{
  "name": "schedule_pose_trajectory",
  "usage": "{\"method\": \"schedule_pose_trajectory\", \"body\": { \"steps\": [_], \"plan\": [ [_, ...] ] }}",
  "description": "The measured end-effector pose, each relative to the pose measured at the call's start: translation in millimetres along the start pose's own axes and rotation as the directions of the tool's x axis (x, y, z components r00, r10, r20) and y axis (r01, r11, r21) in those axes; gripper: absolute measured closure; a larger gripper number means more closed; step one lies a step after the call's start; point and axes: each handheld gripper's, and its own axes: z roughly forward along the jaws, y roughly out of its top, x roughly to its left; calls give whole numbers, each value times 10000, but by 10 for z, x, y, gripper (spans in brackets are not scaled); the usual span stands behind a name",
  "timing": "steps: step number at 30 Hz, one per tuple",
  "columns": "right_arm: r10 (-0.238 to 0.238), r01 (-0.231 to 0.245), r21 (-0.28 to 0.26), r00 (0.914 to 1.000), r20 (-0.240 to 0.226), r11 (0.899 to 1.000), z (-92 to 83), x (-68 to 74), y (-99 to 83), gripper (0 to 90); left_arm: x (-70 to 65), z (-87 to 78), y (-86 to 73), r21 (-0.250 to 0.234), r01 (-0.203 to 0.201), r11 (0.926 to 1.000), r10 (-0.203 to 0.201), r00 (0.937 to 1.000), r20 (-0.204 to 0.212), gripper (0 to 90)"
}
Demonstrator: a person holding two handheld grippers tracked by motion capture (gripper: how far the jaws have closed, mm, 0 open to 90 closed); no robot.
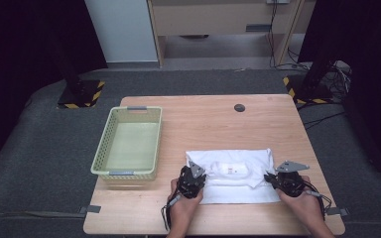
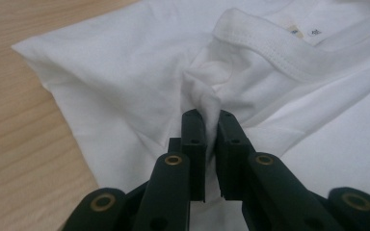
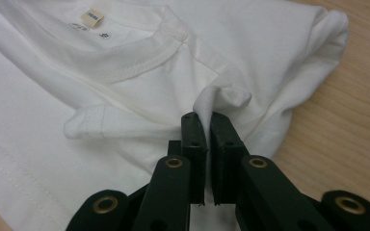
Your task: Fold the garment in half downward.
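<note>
Pinching white cloth on both sides: left gripper (image 1: pixel 192 179) has its two black jaws pressed together on a raised fold of the folded white cotton T-shirt (image 1: pixel 233 174), near the shirt's left edge, close to the ribbed collar (image 2: pixel 270 45). Left gripper view shows the fold bunched up between the pads, cloth pulled into a small peak just above the jaw tips. Right gripper (image 1: pixel 284 179) does the same at the shirt's right edge, jaws clamped on a pinch of fabric beside the folded sleeve (image 3: pixel 318 33); right gripper view shows almost no gap between the pads, just the thin cloth.

T-shirt lies flat on the light wooden table (image 1: pixel 203 119), at the near right part of the top, collar facing the person, small tan neck label (image 3: pixel 92 18) visible inside the collar. Both hands come in from the bottom edge of the high view, one at each near corner of the shirt.

Pale green perforated plastic basket (image 1: pixel 102 151) sits on the left part of the table, well apart from the shirt. Small dark round disc (image 1: pixel 239 107) near the far table edge.
</note>
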Motion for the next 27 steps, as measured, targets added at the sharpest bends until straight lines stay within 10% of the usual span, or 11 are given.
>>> {"method": "schedule_pose_trajectory", "body": {
  "steps": [6, 14, 27],
  "plan": [
    [235, -237, 57, 9994, 244, 9997, 117, -158, 117, 838, 67, 175, 175, 74, -15, 10000, 16, 9999, -172, 806],
    [296, -295, -589, 9996, -2, 9978, -62, -252, 242, 490, 92, -11, 292, -228, -52, 9997, 48, 9999, -152, 423],
    [-219, 170, -543, 9956, -914, 9984, 299, -283, 705, 632, 179, 235, 661, 117, -508, 9986, 496, 9951, 852, 434]
  ]
}}
